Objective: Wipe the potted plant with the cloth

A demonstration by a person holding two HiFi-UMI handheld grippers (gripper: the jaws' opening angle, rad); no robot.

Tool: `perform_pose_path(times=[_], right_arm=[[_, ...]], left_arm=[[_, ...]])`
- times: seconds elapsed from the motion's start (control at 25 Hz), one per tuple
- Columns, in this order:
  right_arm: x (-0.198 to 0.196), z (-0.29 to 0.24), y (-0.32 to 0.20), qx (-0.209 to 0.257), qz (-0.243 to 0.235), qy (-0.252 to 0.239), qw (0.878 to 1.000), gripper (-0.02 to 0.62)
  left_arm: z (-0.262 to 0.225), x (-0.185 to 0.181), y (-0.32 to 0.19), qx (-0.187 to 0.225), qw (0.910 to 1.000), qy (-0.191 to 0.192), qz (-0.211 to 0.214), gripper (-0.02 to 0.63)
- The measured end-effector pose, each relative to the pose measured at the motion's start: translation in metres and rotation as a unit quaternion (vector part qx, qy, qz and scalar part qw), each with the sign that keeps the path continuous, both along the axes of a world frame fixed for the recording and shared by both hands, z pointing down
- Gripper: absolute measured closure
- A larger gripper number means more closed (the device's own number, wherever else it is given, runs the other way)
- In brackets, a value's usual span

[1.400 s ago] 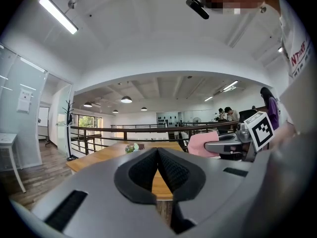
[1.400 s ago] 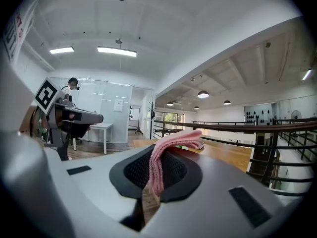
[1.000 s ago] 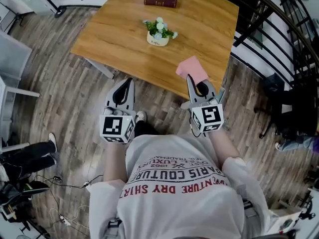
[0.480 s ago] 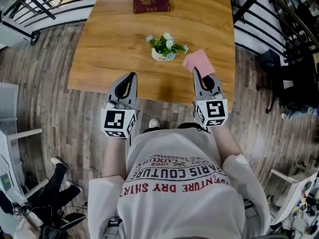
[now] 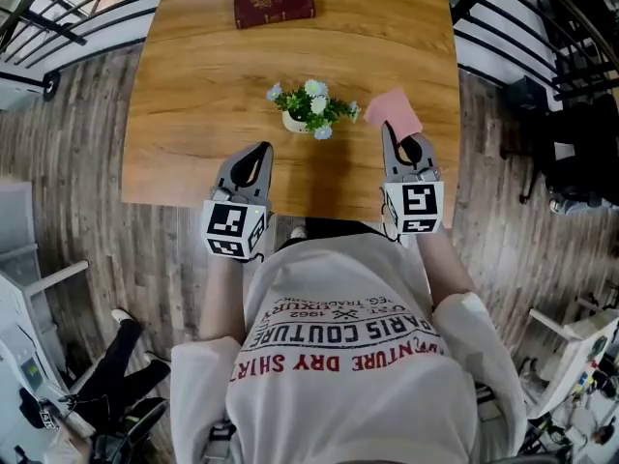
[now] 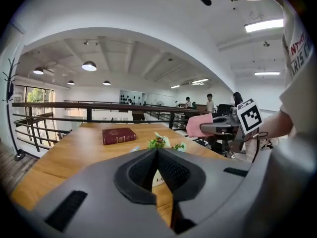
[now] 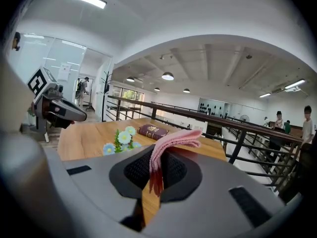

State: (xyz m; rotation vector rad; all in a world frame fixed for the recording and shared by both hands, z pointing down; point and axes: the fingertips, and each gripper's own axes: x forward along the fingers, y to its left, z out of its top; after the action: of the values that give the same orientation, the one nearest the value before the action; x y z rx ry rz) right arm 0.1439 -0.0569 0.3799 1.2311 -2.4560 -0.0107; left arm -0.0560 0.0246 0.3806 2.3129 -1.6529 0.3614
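A small potted plant with green leaves and pale flowers stands in a white pot near the middle of the wooden table. My right gripper is shut on a folded pink cloth, held just right of the plant over the table's near part. In the right gripper view the cloth sticks up from the closed jaws, with the plant to the left. My left gripper is shut and empty, short of the plant on its left; the plant shows just past its tips.
A dark red book lies at the table's far side. Black railings run along the right and far sides. Wooden plank floor surrounds the table, and a white chair or stand is at the left.
Both grippers have moved forward from over the floor to over the table's near edge. The cloth now hangs beside the plant. The jaws kept their state.
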Motion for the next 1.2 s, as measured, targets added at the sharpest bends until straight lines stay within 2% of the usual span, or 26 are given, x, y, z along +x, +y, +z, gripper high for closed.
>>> perform_pose_path(times=[0.24, 0.4, 0.68, 1.0, 1.2], right_arm=[[-0.002, 0.059, -0.038, -0.063, -0.011, 0.033, 0.997, 0.558], [-0.014, 0.097, -0.035, -0.104, -0.044, 0.044, 0.993, 0.558], [-0.044, 0.153, -0.041, -0.144, -0.099, 0.076, 0.982, 0.558], [-0.075, 0.176, -0.038, -0.146, -0.154, 0.114, 0.971, 0.558], [-0.09, 0.177, -0.024, -0.118, -0.197, 0.152, 0.961, 0.558]], left_arm=[[0.055, 0.003, -0.041, -0.059, 0.9982, -0.002, 0.012, 0.591], [0.086, 0.011, -0.053, -0.091, 0.9954, -0.006, 0.029, 0.59], [0.118, 0.016, -0.076, -0.105, 0.9934, 0.01, 0.047, 0.59], [0.123, 0.016, -0.085, -0.107, 0.9916, 0.016, 0.072, 0.591], [0.123, 0.015, -0.084, -0.106, 0.9894, 0.045, 0.088, 0.591]])
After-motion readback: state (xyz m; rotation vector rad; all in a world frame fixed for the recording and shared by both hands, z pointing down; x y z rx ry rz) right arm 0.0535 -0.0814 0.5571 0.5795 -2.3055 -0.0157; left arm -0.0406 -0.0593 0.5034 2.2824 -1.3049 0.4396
